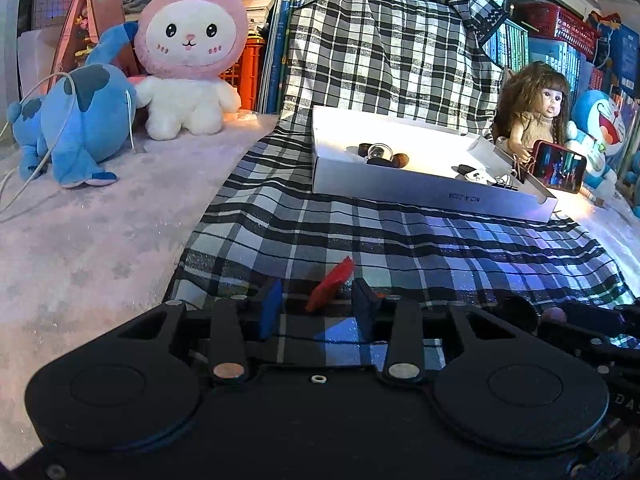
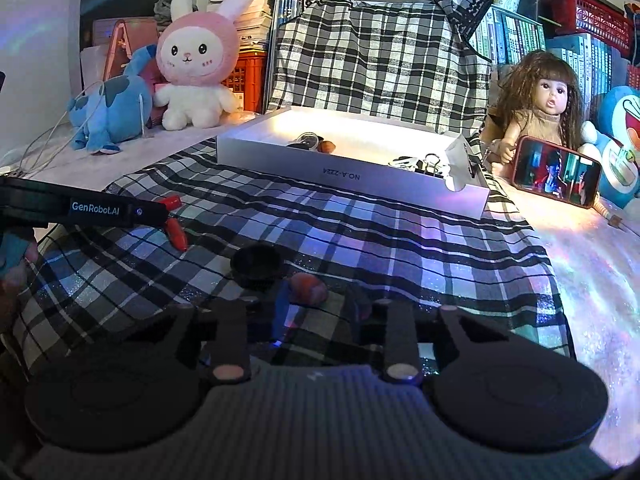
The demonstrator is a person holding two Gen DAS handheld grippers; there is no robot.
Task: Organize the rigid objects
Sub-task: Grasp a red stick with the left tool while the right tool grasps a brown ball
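Note:
A white shallow box (image 1: 420,192) (image 2: 348,178) lies on the plaid cloth and holds small dark round things and binder clips (image 2: 430,164). My left gripper (image 1: 316,304) is open, its jaws on either side of a red clip (image 1: 332,282) that lies on the cloth; the clip also shows in the right wrist view (image 2: 176,232). My right gripper (image 2: 320,300) is open, with a small reddish-brown nut-like object (image 2: 308,288) between its fingertips. A black round lid (image 2: 258,262) lies just left of it.
A pink rabbit plush (image 1: 188,60) and a blue plush (image 1: 76,120) stand at the back left. A doll (image 2: 548,108) with a phone (image 2: 558,176) sits at the right. Books and red baskets line the back.

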